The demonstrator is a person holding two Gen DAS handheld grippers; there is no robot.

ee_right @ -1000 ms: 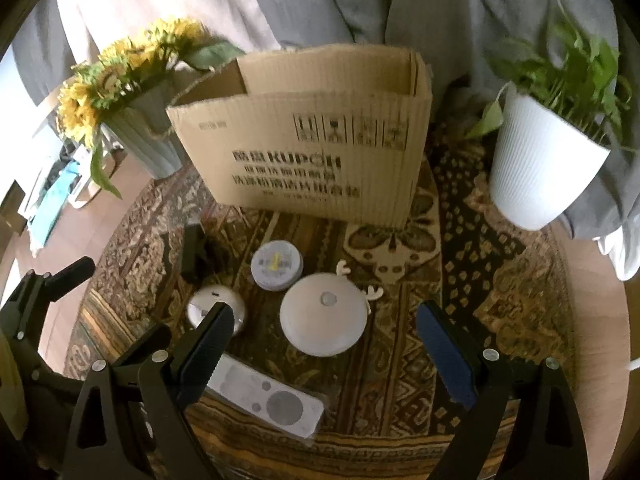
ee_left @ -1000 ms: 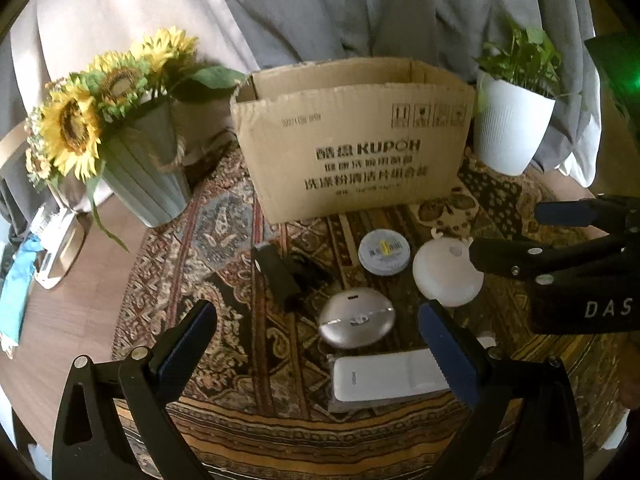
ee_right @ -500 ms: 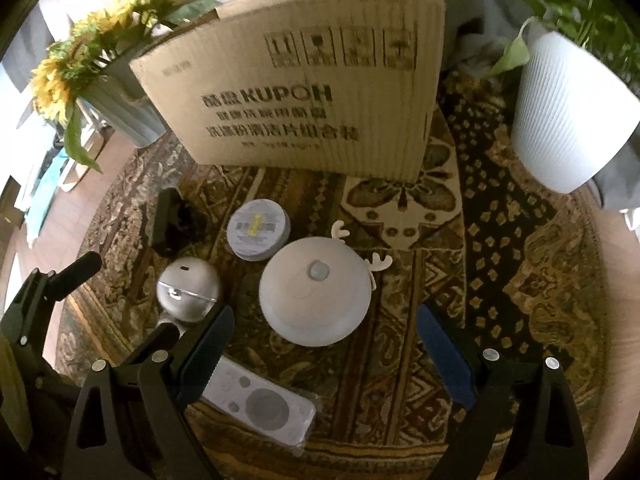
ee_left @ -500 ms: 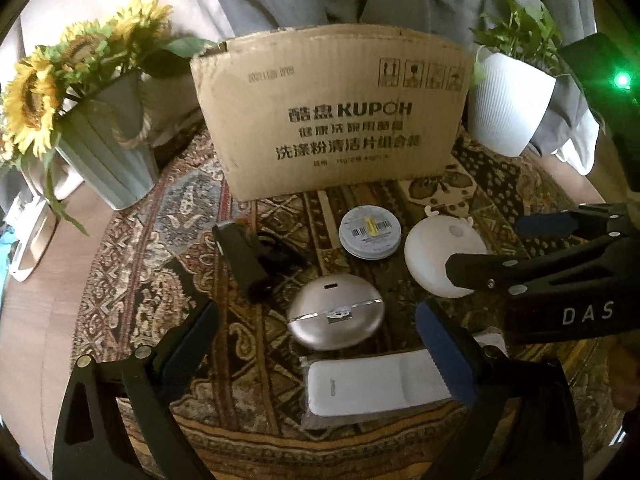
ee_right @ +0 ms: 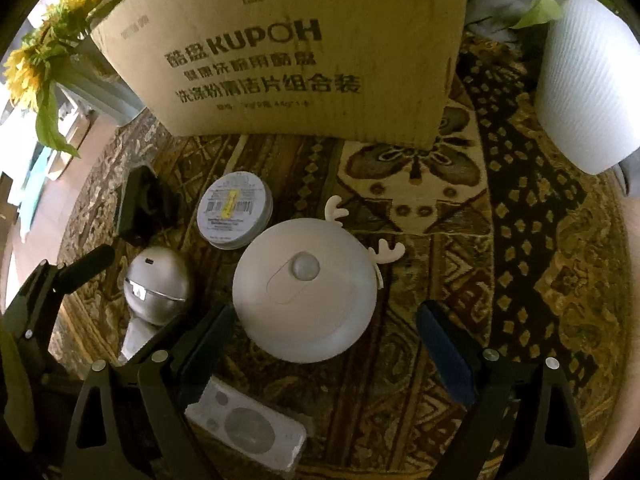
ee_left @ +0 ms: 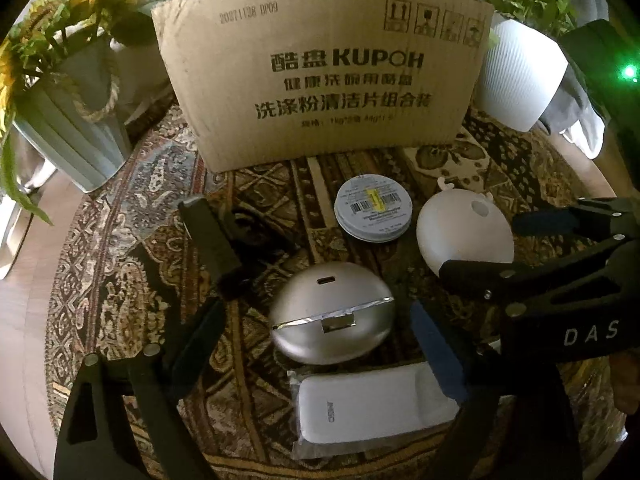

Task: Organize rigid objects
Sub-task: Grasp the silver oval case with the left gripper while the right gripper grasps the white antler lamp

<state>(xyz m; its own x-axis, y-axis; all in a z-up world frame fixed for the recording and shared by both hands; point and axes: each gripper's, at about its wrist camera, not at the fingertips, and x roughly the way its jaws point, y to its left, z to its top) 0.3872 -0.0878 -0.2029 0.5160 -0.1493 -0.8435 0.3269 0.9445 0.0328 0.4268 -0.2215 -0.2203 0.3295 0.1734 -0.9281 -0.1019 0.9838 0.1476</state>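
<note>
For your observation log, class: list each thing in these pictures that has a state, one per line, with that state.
Cardboard box: upright, top out of view.
Silver case: shut, lying flat.
Round tin: lidded.
Antlered white disc: lying flat, untouched.
Left gripper: jaws open, just been closing.
Right gripper: jaws open.

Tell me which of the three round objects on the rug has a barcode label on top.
The flat grey round tin, nearest the cardboard box; the other two carry no label.
</note>
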